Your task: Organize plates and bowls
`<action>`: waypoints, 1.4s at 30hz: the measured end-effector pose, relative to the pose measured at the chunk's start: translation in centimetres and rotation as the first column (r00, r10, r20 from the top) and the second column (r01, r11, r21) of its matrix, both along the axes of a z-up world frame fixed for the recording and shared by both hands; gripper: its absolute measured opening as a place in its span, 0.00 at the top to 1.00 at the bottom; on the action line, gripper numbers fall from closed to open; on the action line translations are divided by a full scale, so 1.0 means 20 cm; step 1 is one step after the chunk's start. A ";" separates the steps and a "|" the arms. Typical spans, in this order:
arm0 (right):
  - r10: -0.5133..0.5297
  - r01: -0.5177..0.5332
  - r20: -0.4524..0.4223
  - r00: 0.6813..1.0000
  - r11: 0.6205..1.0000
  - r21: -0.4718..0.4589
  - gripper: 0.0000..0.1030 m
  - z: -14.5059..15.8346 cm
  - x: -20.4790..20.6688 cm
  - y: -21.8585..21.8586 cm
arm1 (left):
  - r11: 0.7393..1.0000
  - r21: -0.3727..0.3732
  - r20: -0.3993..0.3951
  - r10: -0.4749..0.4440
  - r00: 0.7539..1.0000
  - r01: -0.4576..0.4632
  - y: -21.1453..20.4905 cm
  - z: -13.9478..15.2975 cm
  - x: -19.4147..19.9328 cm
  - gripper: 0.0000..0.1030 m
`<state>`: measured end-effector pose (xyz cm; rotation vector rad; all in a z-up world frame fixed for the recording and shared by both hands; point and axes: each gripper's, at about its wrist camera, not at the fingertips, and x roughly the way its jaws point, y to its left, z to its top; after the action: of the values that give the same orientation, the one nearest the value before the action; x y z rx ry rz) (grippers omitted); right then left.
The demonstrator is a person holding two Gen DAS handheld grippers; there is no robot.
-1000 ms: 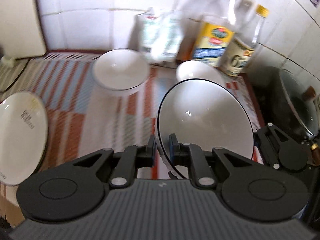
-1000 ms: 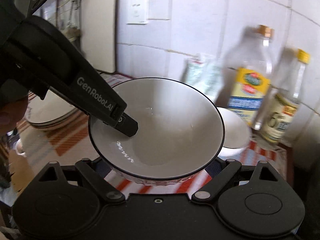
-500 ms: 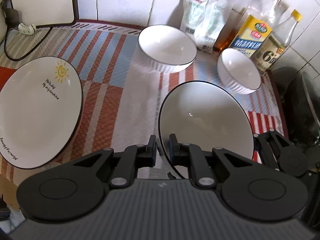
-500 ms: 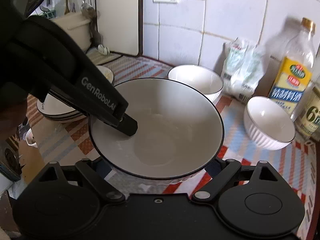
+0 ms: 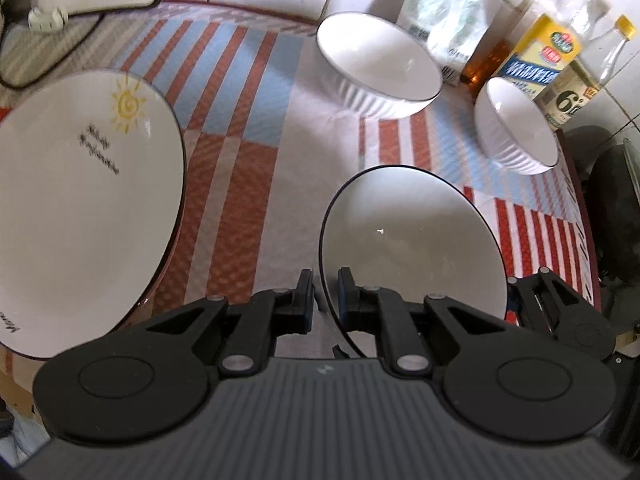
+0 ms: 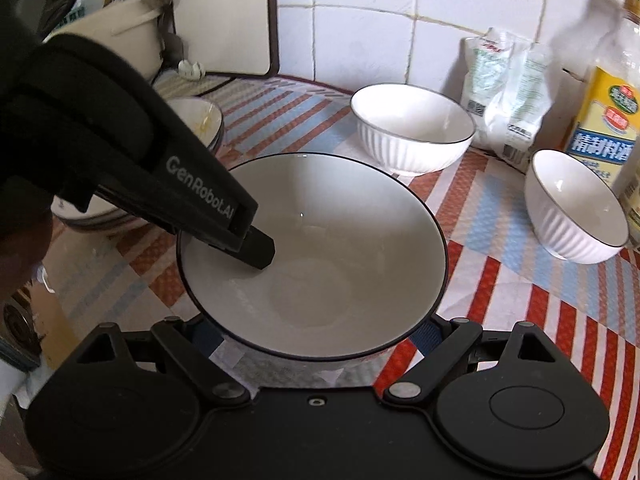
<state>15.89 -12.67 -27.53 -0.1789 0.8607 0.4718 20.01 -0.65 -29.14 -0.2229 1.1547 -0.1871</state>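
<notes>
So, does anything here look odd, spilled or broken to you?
Nothing spilled or broken. The one unusual sight is the large bowl: the left gripper pinches its rim while the right gripper is spread wide around its base. The other two bowls stand upright on the striped mat.

White tiled wall [image 6: 360,20]; striped mat [image 5: 248,92] over counter; bright daylight.

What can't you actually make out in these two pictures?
- Right claw: in the right wrist view the held bowl covers its fingertips, so contact is unclear.
- Plate lettering: blurred in the left wrist view.
- Plate stack height: the left claw hides it in the right wrist view.
- Bottle top: cut off by the frame edge.
</notes>
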 end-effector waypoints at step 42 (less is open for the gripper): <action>-0.335 0.328 0.074 0.939 0.940 0.095 0.12 0.30 -0.14 -0.48 | 0.949 -0.006 0.038 -0.314 0.949 0.314 0.03 0.42 0.12 0.79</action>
<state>13.14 -22.23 -21.57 0.0223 0.7641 0.1795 22.33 -0.11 -20.66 -0.0438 1.1485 -0.4779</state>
